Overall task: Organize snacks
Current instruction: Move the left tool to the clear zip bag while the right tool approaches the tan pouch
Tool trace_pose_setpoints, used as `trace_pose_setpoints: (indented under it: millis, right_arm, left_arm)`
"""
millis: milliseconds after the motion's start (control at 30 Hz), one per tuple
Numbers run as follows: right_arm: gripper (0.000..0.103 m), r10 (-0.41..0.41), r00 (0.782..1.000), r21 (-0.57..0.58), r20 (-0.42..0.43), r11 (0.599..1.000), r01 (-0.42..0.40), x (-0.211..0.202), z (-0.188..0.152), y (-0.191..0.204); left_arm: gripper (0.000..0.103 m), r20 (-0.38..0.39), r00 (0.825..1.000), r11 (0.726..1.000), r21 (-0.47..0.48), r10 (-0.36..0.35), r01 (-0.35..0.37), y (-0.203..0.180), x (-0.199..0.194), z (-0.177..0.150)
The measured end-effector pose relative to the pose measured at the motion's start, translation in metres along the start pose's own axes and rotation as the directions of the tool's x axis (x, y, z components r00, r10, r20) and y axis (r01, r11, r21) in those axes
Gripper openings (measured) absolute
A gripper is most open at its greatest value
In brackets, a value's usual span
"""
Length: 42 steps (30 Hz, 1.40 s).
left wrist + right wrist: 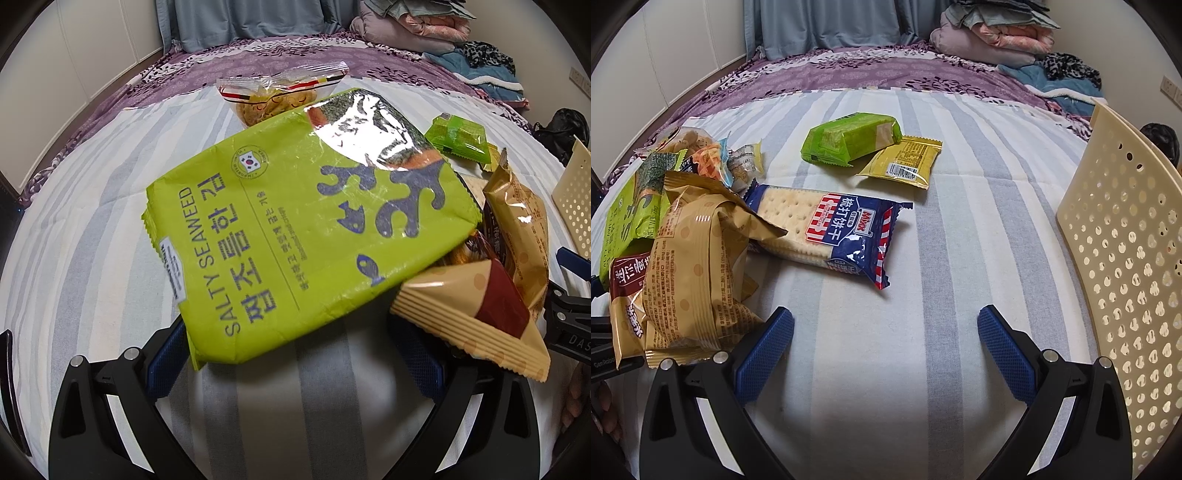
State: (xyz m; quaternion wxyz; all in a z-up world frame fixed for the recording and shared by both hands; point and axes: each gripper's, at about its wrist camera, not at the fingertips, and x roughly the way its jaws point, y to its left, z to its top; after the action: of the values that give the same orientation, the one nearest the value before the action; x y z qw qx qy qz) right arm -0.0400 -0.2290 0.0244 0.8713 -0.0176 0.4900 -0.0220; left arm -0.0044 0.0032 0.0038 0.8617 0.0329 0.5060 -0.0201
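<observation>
I see a bed under a pale blue-and-white striped sheet (923,332), with a purple floral bedspread (849,74) toward twelve o'clock. Grey-blue curtains (827,22) hang beyond it. Folded quilts and blankets (997,37) pile at one o'clock; white panelled wardrobe doors (665,55) stand at ten o'clock.
</observation>
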Motion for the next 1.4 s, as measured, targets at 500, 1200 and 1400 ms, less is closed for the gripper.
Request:
trace_pose_setpoints:
  millis: [500,1200,1400]
  right_arm:
    - [0.098,0.114,0.979,-0.090,0.171,0.991,-0.099,-0.065,-0.009,0.003]
    - [0.098,0.236,0.927,-0.093,0.291,0.971,-0.218,-0.112,0.005,0.013]
    - [0.098,0.245,0.936,-0.100,0.254,0.969,-0.226,-0.101,0.003,0.020]
  left_arm:
    - [0.101,0.045,0.997,0.998,-0.014,0.056,-0.055,-0.004,-0.061,-0.015]
    - [0.101,0.177,0.978,0.994,-0.035,0.106,-0.102,0.006,-0.111,0.016]
    - [0.101,0.157,0.984,0.995,-0.058,0.087,-0.079,0.014,-0.104,0.018]
